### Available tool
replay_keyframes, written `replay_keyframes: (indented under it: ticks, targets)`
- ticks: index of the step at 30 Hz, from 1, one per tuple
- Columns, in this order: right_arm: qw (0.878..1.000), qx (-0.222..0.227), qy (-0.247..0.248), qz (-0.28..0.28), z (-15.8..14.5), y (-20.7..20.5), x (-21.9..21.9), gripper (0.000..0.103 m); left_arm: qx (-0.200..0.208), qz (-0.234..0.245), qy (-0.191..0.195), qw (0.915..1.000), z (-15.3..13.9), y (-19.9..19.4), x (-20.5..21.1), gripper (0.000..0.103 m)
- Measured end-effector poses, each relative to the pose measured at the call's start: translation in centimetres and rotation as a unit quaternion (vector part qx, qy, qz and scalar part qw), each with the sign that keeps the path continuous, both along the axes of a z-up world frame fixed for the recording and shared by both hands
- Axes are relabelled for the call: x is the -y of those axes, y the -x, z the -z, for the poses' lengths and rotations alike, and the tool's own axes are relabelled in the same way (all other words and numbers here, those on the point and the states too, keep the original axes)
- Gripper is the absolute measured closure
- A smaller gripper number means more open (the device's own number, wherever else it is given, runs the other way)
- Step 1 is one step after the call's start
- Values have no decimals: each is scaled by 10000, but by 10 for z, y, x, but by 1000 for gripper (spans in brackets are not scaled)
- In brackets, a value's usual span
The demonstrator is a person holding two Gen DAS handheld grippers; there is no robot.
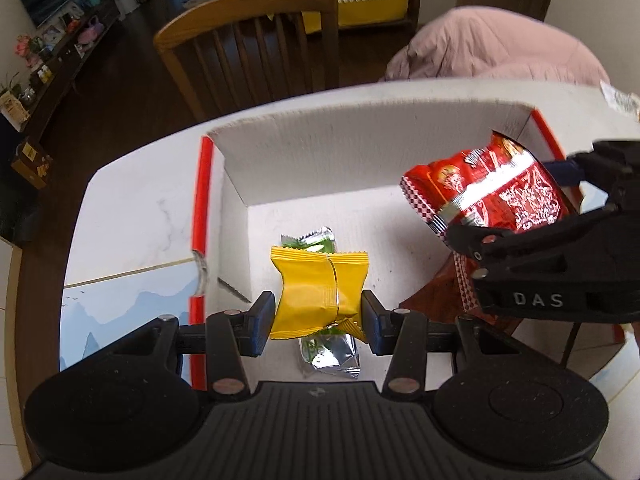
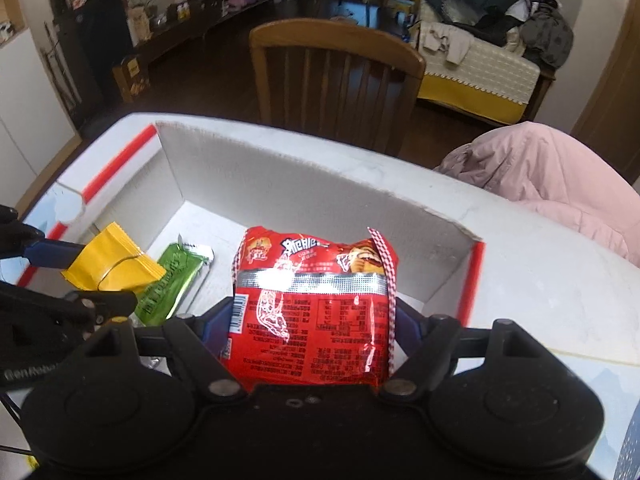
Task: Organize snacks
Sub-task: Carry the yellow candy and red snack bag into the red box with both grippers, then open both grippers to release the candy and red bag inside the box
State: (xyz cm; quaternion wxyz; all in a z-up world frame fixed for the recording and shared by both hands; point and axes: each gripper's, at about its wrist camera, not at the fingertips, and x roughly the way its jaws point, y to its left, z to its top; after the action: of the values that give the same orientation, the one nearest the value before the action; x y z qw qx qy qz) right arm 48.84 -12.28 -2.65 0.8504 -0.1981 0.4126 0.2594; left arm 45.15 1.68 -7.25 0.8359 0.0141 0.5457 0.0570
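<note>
My left gripper is shut on a yellow snack packet and holds it above the floor of a white cardboard box with red edge stripes. A green snack packet lies on the box floor under it. My right gripper is shut on a red snack bag and holds it over the right part of the box. The right wrist view also shows the yellow packet, the left gripper and the green packet at the left. The red bag shows in the left wrist view.
The box sits on a white table with a blue print. A wooden chair stands behind the table. A pink jacket lies at the far right. A small wrapped snack lies at the right table edge.
</note>
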Motion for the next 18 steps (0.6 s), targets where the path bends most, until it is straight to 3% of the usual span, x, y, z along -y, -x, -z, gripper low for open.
replay_keyframes:
  ticks: [10,18]
  targets:
    - [9990,-252,206,-294,14,-12,-5,23,-457,-23,-48,9989,32,-13,1,58]
    - [9981,-230,342,-461,17,-11,-8,20,-582,-101,-51,9982,45,-15,0,58]
